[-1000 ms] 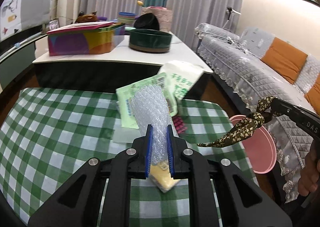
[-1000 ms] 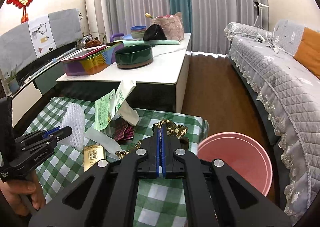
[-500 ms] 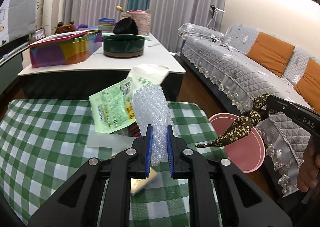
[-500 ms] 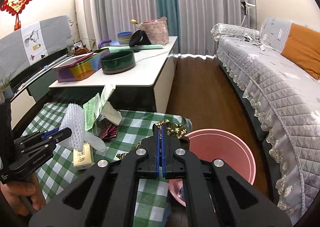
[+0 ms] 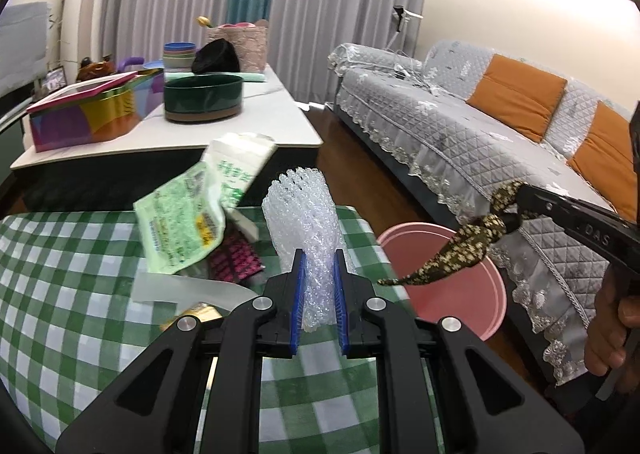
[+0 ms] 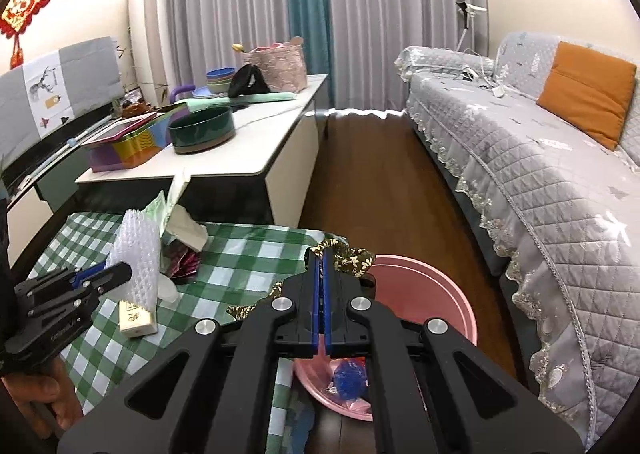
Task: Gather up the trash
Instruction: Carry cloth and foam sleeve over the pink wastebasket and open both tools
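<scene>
My left gripper (image 5: 319, 260) is shut on a roll of clear bubble wrap (image 5: 304, 214) and holds it above the green checked tablecloth (image 5: 64, 294). My right gripper (image 6: 321, 260) is shut on a brown floral cloth strip (image 6: 352, 256), which hangs over the rim of a pink bin (image 6: 444, 286) on the floor. In the left wrist view the strip (image 5: 452, 258) dangles over the bin (image 5: 452, 294). Blue and clear trash (image 6: 350, 378) lies inside the bin. The left gripper (image 6: 104, 274) with its bubble wrap (image 6: 134, 258) shows at the left of the right wrist view.
Green packets (image 5: 180, 222), a pink wrapper (image 5: 236, 260), a white strip (image 5: 188, 290) and a small gold box (image 6: 136, 318) lie on the cloth. Behind stands a white table (image 6: 256, 142) with a dark bowl (image 5: 204, 98) and a colourful tin (image 5: 80, 114). A grey sofa (image 6: 540, 182) runs along the right.
Both grippers have travelled right across the cloth toward the pink bin, each keeping its load. The floral strip now hangs over the bin and the bin's inside has come into view.
</scene>
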Motion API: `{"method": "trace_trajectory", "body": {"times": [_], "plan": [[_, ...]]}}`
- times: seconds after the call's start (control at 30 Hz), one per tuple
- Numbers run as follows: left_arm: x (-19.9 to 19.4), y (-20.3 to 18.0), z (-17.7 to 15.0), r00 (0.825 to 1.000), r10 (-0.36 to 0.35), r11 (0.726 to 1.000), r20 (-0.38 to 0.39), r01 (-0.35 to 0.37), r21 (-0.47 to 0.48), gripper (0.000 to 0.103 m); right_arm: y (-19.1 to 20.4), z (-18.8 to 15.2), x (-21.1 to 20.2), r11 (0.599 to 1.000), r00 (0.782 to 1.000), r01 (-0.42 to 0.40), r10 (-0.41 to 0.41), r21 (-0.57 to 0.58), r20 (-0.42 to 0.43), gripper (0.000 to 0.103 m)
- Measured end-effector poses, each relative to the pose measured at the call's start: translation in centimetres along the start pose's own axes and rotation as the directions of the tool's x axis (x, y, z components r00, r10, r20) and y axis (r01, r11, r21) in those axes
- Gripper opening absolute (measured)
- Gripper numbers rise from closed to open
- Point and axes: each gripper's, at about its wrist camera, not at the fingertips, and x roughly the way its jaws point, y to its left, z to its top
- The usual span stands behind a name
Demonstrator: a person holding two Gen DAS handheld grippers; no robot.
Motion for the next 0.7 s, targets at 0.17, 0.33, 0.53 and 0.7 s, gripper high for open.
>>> {"method": "trace_trajectory", "body": {"times": [0.17, 0.33, 0.53, 0.7], "plan": [[0.5, -2.2, 0.2, 0.999, -0.030, 0.999, -0.014, 0.031, 0.028, 0.013, -1.7, 0.2, -0.2, 0.999, 1.000, 0.022, -0.022, 0.029, 0.003, 0.002], [1.2, -4.2, 0.7, 0.998, -0.053, 0.997, -0.015, 0.054, 0.051, 0.013, -3.3, 0.2, -0.2, 0.997, 0.998, 0.059, -0.059, 0.052, 0.002, 0.002], [2.6, -6.1, 1.2, 0.996, -0.080, 0.995, -0.032, 0.081, 0.059, 0.013, -4.9, 0.4, 0.1, 0.992, 0.994, 0.105, -0.105, 0.070, -0.003, 0.002], [4.2, -7.7, 1.5, 0.993, -0.106, 0.991, -0.056, 0.110, 0.078, 0.013, -6.0, 0.6, 0.5, 0.988, 0.992, 0.123, -0.123, 0.094, -0.011, 0.002]]}}
